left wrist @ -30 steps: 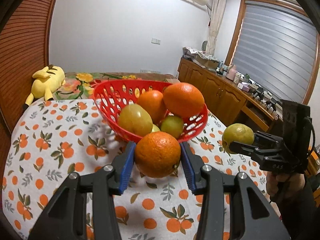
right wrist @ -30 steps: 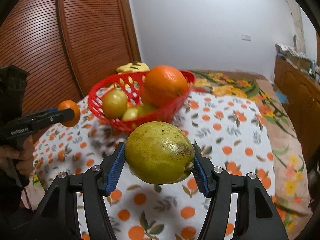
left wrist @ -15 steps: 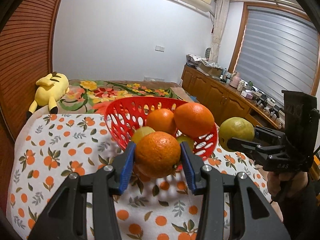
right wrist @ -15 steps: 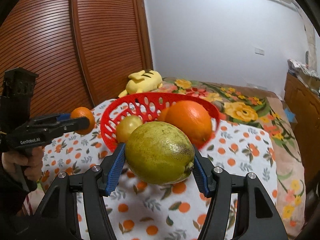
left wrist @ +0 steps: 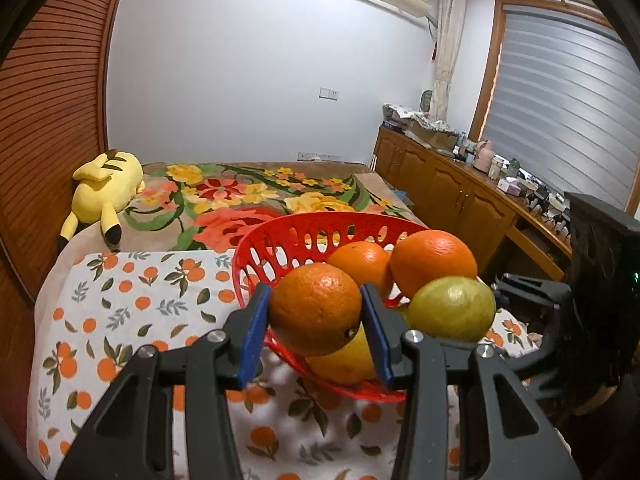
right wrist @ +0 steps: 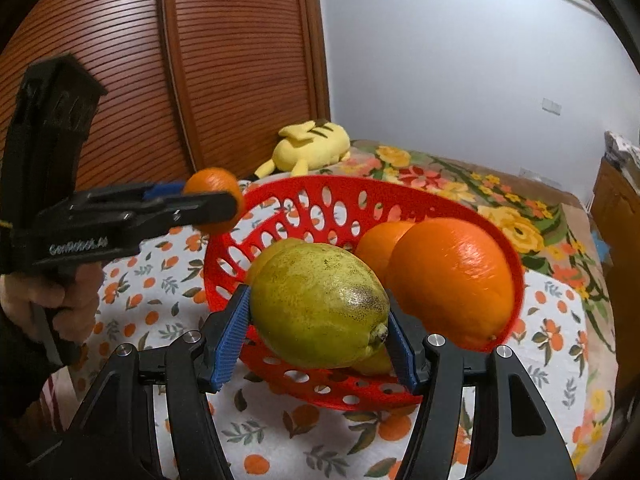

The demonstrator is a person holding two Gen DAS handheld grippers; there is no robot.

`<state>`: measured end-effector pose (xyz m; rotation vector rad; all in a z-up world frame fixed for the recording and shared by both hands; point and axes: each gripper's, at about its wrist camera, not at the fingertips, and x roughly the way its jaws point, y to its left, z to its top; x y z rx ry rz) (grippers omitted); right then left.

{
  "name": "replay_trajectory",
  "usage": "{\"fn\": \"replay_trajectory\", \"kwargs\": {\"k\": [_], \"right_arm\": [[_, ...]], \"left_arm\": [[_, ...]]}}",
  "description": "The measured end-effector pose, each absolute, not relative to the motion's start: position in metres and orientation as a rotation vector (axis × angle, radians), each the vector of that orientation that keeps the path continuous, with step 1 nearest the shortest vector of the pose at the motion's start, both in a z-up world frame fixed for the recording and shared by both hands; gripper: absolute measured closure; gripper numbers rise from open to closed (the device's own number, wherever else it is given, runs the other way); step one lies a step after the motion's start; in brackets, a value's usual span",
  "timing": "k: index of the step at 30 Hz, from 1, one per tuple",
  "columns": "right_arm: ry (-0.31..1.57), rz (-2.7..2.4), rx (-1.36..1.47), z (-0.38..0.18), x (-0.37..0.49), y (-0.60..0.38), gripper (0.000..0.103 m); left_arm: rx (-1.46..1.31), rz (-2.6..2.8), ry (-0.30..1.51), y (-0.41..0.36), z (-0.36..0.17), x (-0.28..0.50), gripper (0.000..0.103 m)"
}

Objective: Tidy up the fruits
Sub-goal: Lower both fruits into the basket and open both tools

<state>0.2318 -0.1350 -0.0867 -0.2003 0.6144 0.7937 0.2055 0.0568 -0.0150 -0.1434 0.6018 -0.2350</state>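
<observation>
My left gripper is shut on an orange and holds it at the near rim of the red basket. My right gripper is shut on a yellow-green lemon over the basket's near rim. The basket holds two oranges and some yellow-green fruit, partly hidden. The lemon shows at right in the left wrist view. The held orange shows at left in the right wrist view, behind the left gripper's fingers.
The basket stands on a white cloth with orange prints. Behind it lies a floral blanket with a yellow plush toy. A wooden slatted door is at left, a wooden sideboard at right.
Both grippers have moved forward and up to the basket with their fruit. The orange and the lemon now hang at the basket's rim, close to each other.
</observation>
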Motion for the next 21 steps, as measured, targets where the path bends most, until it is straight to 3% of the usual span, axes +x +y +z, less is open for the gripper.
{"fn": "replay_trajectory", "kwargs": {"k": [21], "right_arm": [[0.642, 0.812, -0.148, -0.098, 0.24, -0.137, 0.035]], "left_arm": [[-0.104, -0.241, 0.679, 0.05, -0.032, 0.275, 0.06]]}}
